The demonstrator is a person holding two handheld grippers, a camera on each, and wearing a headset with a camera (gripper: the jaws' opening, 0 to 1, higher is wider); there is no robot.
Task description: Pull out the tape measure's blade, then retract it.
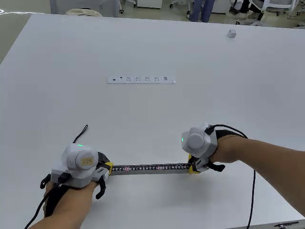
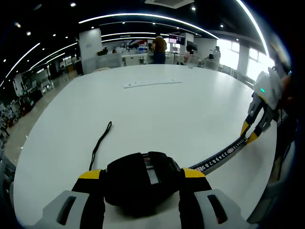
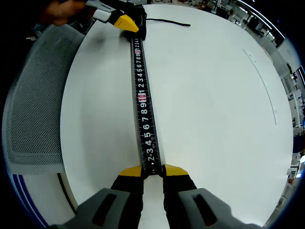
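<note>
Stretching a dark numbered tape blade point(image 1: 150, 168) flat across the white bench point(image 1: 157, 43)
Jaws of the left gripper point(image 1: 107, 168) clamp the black rounded tape measure case point(image 2: 138, 183); jaws of the right gripper point(image 3: 152, 169) pinch, nearly closed, the blade's free end

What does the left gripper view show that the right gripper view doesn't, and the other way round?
Left gripper view: the black tape measure case up close, clamped in the left gripper, and people standing at the far benches. Right gripper view: the blade with readable printed numbers, its end pinched in the right gripper, and a grey mesh chair back. Both: the blade stretched over the white table, and the black strap.
</note>
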